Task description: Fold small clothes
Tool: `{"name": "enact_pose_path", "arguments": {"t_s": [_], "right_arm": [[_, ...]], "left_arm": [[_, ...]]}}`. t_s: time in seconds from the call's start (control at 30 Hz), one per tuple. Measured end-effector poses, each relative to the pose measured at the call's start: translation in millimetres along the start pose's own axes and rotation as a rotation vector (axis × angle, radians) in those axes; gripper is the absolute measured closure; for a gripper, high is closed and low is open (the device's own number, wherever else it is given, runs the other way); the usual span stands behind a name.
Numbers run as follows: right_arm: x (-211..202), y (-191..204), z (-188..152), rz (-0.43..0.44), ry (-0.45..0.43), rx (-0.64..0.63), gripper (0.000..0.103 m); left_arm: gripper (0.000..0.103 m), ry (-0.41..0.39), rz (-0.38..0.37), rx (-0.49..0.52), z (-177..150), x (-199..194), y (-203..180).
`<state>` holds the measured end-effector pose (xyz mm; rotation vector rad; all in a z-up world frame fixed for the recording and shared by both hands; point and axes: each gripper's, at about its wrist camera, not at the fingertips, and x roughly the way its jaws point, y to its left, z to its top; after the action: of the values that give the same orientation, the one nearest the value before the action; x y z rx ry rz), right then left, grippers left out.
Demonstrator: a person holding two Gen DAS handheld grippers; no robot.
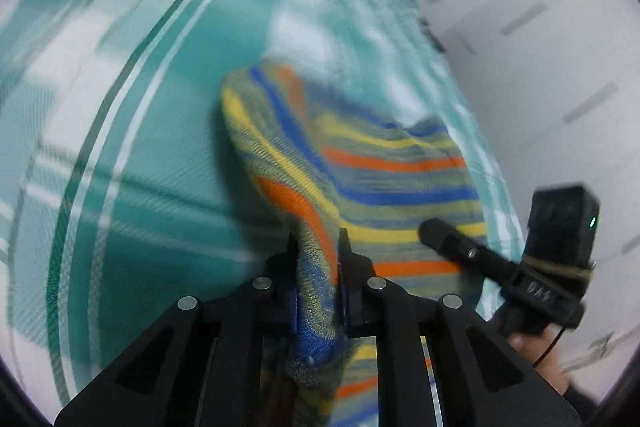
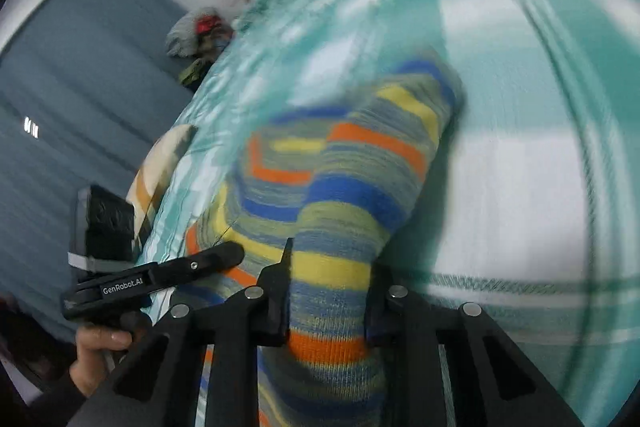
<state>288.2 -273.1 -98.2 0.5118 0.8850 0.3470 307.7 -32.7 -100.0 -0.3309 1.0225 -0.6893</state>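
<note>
Plainly, both tongs are clenched on the same striped sock (image 1: 360,179): the left gripper (image 1: 318,247) pinches a bunched edge right at its tips, and the right gripper (image 2: 328,259) clamps a wider band of it. The sock runs forward from each pair of fingers, out over the teal checked cloth (image 1: 132,147). Neither hand is nearer, so the fold likely turns on carrying that far end back toward the tongs.
</note>
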Motion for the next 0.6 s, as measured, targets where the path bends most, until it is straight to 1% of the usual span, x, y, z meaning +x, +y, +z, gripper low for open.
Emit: {"name": "enact_pose_path", "arguments": {"t_s": [0.03, 0.07, 0.13, 0.17, 0.2, 0.23, 0.27, 0.3, 0.33, 0.37, 0.4, 0.43, 0.47, 0.5, 0.53, 0.6], "right_arm": [[-13, 9, 2, 0.011, -0.019, -0.033, 0.079], [-34, 21, 6, 0.011, -0.045, -0.076, 0.079], [-69, 36, 10, 0.019, -0.087, -0.122, 0.079], [-83, 39, 11, 0.019, -0.096, -0.128, 0.079], [-93, 39, 12, 0.012, -0.100, -0.129, 0.079], [-104, 35, 12, -0.001, -0.100, -0.120, 0.078], [-111, 26, 9, -0.020, -0.090, -0.094, 0.075], [-110, 11, 4, -0.067, -0.061, -0.057, 0.068], [-105, -7, -4, -0.152, -0.010, -0.019, 0.043], [-103, -25, -13, -0.267, 0.035, 0.003, 0.016], [-104, -36, -24, -0.365, 0.056, 0.007, 0.014], [-109, -44, -36, -0.443, 0.061, 0.002, 0.014], [-121, -49, -52, -0.485, 0.051, -0.009, 0.014], [-131, -48, -64, -0.500, 0.040, -0.015, 0.014], [-137, -45, -72, -0.509, 0.032, -0.018, 0.014], [-150, -26, -89, -0.511, 0.011, -0.041, 0.014]], "left_arm": [[0.090, -0.016, -0.006, 0.022, 0, -8, -12], [0.090, -0.039, -0.030, 0.047, -1, -18, -29], [0.090, -0.066, -0.063, 0.080, -4, -30, -55], [0.089, -0.067, -0.074, 0.092, -6, -34, -65], [0.084, -0.057, -0.078, 0.091, -10, -30, -73], [0.077, -0.042, -0.065, 0.088, -15, -24, -73], [0.056, 0.002, -0.011, 0.091, -23, -8, -74], [0.039, 0.051, 0.122, 0.103, -35, 9, -72], [0.039, 0.088, 0.263, 0.124, -48, 21, -68], [0.039, 0.100, 0.343, 0.144, -58, 22, -66], [0.037, 0.093, 0.403, 0.171, -70, 18, -67], [0.034, 0.063, 0.445, 0.210, -83, 6, -72], [0.022, 0.038, 0.476, 0.233, -91, -3, -77], [0.010, 0.002, 0.520, 0.258, -99, -13, -85], [0.007, -0.050, 0.567, 0.290, -108, -28, -96], [0.005, -0.106, 0.603, 0.337, -113, -42, -110]]}}
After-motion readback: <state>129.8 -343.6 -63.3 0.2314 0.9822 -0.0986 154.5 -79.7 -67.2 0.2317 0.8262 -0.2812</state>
